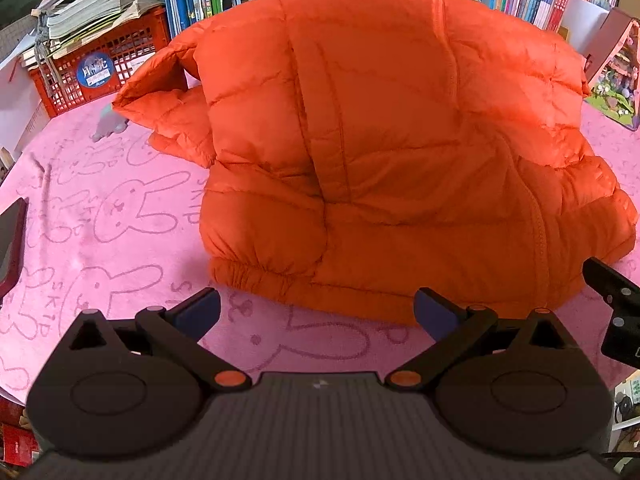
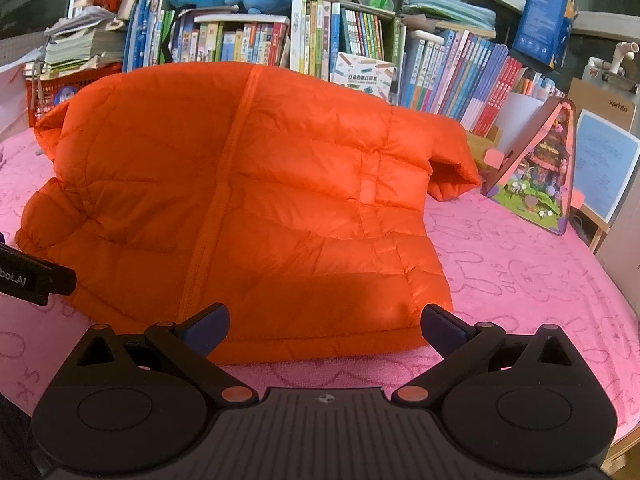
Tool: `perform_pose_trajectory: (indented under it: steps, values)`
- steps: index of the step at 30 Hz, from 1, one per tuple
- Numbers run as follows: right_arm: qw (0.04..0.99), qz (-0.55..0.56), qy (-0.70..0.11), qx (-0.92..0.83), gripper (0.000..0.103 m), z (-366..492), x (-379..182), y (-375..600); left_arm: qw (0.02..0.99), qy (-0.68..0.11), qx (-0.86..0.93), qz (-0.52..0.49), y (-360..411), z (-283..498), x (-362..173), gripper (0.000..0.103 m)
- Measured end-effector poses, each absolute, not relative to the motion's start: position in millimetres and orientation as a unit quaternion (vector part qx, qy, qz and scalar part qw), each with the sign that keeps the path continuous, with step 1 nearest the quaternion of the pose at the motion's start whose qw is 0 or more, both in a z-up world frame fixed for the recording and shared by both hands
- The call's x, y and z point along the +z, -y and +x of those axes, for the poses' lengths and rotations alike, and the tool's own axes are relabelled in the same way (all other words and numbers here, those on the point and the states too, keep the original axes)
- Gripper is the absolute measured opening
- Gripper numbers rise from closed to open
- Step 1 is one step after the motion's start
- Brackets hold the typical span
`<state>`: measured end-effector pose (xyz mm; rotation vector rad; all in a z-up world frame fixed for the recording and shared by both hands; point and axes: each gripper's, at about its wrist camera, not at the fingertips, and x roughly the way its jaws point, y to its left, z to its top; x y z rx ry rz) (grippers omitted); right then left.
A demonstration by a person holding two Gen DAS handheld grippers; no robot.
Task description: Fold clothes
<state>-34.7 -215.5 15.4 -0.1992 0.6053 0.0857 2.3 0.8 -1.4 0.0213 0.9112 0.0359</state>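
Left gripper point(image 1: 316, 312): fingers wide apart, empty, just short of the jacket's near hem, left half.
Jacket point(image 1: 400, 160): orange, puffy, flat on the pink desk cover point(image 1: 100, 240), stretching left to right.
Right gripper point(image 2: 325, 326): fingers wide apart, empty, at the near hem's right half point(image 2: 320, 320).

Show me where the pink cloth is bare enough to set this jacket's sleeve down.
Bare pink cloth lies left of the orange jacket, below the red crate. Another patch lies right of the jacket, in front of the toy house. Crowded behind: books.
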Motion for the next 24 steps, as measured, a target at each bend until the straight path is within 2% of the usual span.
perform_pose_trajectory:
  steps: [24]
  values:
    - [0.948,-0.099,-0.300,0.042,0.103,-35.4,11.6,218.9,0.894,-0.448,0.026,0.011,-0.6,2.6,-3.8,0.103]
